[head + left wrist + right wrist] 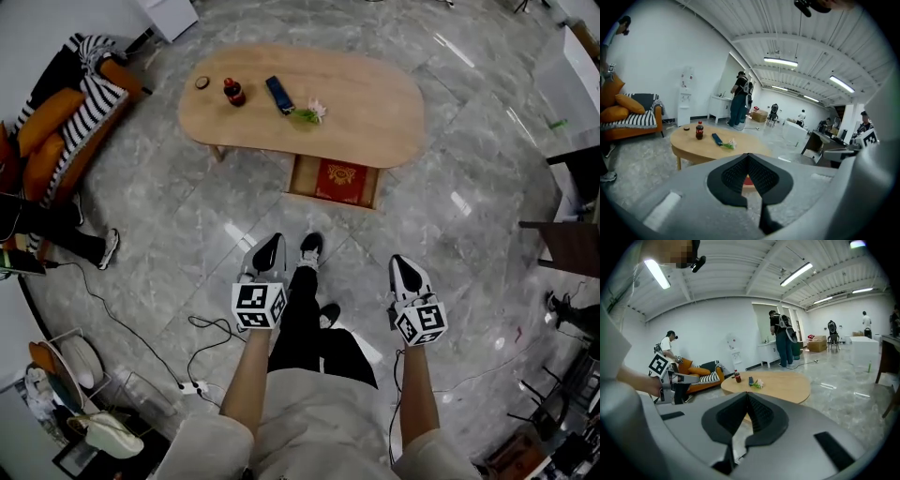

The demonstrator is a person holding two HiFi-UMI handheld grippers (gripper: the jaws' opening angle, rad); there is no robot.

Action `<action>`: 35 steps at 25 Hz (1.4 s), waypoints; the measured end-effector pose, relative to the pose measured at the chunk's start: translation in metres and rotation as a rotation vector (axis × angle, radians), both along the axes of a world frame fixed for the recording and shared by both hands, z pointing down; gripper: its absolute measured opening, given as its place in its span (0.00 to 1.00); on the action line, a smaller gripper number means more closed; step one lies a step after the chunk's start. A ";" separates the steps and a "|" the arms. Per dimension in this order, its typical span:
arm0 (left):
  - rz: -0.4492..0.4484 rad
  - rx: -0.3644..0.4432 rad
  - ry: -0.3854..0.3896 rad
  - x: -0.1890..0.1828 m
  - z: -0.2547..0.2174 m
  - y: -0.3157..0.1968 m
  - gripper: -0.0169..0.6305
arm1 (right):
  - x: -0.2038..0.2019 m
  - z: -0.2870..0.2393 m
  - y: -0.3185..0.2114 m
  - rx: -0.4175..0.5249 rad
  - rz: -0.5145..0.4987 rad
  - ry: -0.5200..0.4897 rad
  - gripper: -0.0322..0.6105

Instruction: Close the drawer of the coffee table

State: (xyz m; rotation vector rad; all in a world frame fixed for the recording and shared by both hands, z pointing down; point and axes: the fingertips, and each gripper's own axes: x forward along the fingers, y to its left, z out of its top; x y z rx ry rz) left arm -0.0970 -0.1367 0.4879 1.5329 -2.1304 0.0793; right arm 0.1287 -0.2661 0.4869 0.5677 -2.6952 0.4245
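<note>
Two closed tongs (269, 249) (404, 266), one open drawer (295, 178)

Quick headcount from where I'm standing: one coffee table (375, 112), one drawer (336, 181) under it. On top: one cola bottle (233, 92), one small dark round thing (202, 82), one dark blue flat gadget (279, 95), one little bunch of flowers (309, 113). One sofa (86, 148), at least two orange cushions (52, 112), one striped throw (94, 98). One power strip (190, 386) on the floor. Two grippers, left gripper (270, 248) and right gripper (405, 270)

The oval wooden coffee table (375, 103) has its drawer (299, 176) pulled out (red inside).
</note>
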 end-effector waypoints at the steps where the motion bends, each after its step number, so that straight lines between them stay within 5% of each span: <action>1: -0.005 -0.007 0.003 -0.006 0.017 -0.006 0.04 | -0.003 0.013 -0.008 0.004 0.000 0.010 0.07; 10: -0.044 0.005 -0.024 -0.043 0.163 -0.050 0.04 | -0.020 0.159 -0.069 0.051 0.022 -0.043 0.08; 17: -0.014 -0.012 -0.111 -0.049 0.302 -0.056 0.04 | -0.020 0.276 -0.089 0.179 -0.103 -0.111 0.08; 21: -0.021 0.043 -0.123 -0.059 0.365 -0.068 0.04 | -0.011 0.337 -0.106 0.250 -0.123 -0.123 0.08; 30: -0.023 0.188 -0.212 -0.068 0.405 -0.088 0.04 | -0.007 0.363 -0.114 0.452 -0.144 -0.139 0.25; 35: 0.001 0.213 -0.232 -0.062 0.395 -0.097 0.04 | 0.003 0.384 -0.130 0.432 -0.109 -0.107 0.29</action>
